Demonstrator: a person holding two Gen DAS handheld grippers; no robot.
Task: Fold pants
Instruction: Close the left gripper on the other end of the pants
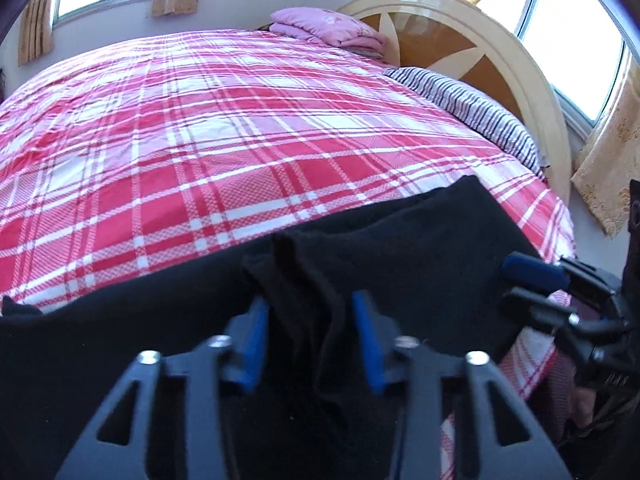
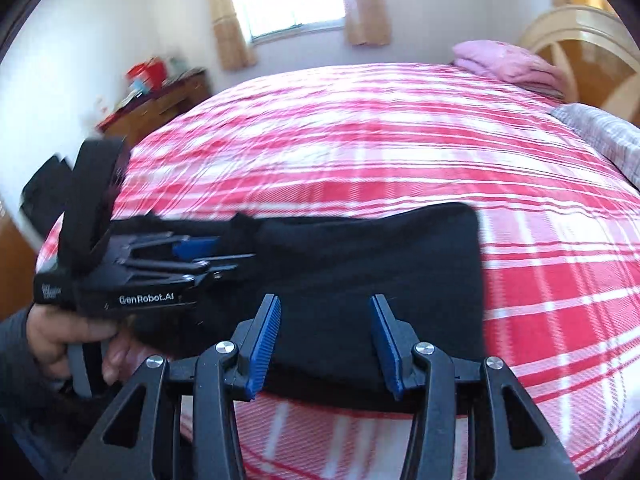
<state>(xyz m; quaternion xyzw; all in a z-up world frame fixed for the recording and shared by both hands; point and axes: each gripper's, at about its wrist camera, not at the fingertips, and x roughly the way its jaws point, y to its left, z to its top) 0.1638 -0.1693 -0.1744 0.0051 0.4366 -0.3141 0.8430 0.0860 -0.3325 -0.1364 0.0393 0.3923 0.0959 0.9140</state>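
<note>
The black pants (image 2: 360, 264) lie as a folded, roughly rectangular bundle near the front edge of the bed (image 2: 360, 140), on its red-and-white plaid cover. Their long axis runs left to right across both views, parallel to that edge. In the right wrist view the right gripper (image 2: 325, 344) hovers over the bundle's near edge with its jaws spread and nothing between them; the cloth lies straight ahead of it and slightly below. The left gripper (image 2: 224, 258) comes in from the left end along the long axis. From its own camera the left gripper (image 1: 310, 344) shows jaws parted on either side of a raised fold of cloth, not pinching it. Both are at the pants; I judge the left one closer to a grip. A pink folded blanket (image 1: 326, 30) and striped pillow (image 1: 472, 108) sit well apart by the headboard (image 1: 460, 36).
</note>
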